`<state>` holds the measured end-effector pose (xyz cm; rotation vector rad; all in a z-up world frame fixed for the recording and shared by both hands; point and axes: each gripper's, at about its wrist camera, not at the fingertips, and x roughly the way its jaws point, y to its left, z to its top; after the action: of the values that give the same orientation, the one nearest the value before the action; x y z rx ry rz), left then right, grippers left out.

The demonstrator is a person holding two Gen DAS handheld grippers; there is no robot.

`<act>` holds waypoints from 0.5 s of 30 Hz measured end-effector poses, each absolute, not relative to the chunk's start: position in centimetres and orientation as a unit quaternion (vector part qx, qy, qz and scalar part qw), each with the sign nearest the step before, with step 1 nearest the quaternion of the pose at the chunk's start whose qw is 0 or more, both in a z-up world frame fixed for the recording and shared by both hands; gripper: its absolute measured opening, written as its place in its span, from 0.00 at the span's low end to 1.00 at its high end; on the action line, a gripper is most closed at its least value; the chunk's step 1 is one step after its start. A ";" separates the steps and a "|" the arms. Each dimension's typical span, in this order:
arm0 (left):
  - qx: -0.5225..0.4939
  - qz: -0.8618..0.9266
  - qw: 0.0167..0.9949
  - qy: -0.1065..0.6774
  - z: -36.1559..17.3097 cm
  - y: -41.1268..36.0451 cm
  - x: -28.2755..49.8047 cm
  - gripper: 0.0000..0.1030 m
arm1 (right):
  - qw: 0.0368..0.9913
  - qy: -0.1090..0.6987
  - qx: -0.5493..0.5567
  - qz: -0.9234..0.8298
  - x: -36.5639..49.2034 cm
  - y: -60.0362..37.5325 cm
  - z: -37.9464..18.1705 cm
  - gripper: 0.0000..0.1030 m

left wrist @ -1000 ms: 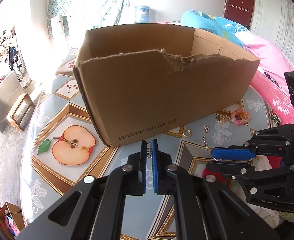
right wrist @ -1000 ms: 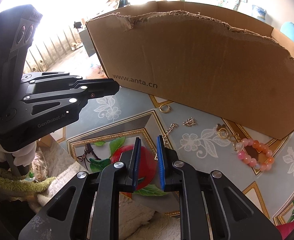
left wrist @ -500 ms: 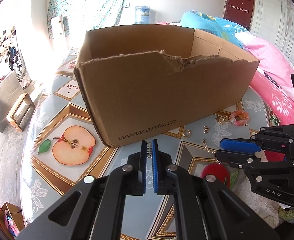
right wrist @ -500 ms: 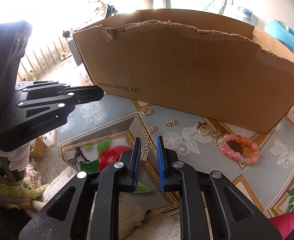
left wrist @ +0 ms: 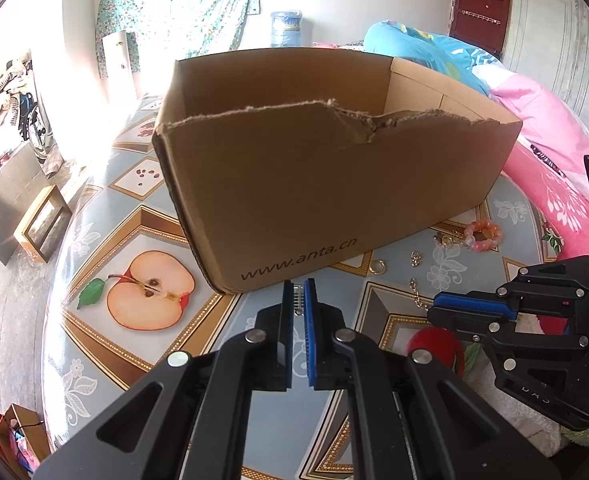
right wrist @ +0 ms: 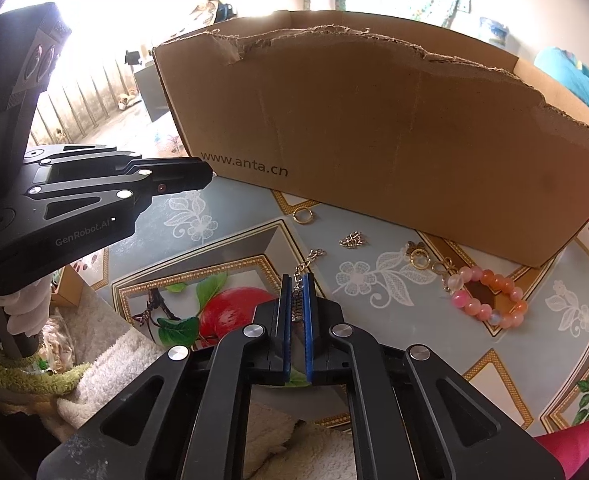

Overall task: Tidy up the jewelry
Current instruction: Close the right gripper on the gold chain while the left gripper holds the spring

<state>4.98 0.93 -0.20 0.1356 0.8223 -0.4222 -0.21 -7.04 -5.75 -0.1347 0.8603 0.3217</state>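
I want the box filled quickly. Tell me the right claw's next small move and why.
Probably lift straight up. The right claw is shut on the end of the gold chain, whose far links lie on the table. Raising it frees the chain to carry over the cardboard box's torn front wall.

A home bedroom: pink and blue bedding (left wrist: 542, 120) heaped beside a fruit-patterned table (left wrist: 134, 240), floral curtain (left wrist: 174, 4) on the wall, dark red door (left wrist: 480, 8), water jug (left wrist: 286, 28)
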 end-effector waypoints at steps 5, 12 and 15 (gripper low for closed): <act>0.065 -0.203 0.893 0.396 -0.2 0.9 5.0 0.04 | 0.896 0.413 -0.052 0.157 -0.1 -7.6 -5.4 0.00; 0.065 -0.203 0.893 0.396 -0.2 0.9 5.0 0.04 | 0.900 0.402 -0.050 0.160 -0.3 -8.2 -4.3 0.00; 0.066 -0.203 0.893 0.396 -0.2 0.9 5.0 0.04 | 0.899 0.404 -0.047 0.163 -0.1 -8.3 -4.2 0.00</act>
<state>4.96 0.91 -0.21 0.1364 0.8223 -0.4221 -0.13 -8.30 -4.18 -0.0975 0.8369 0.3377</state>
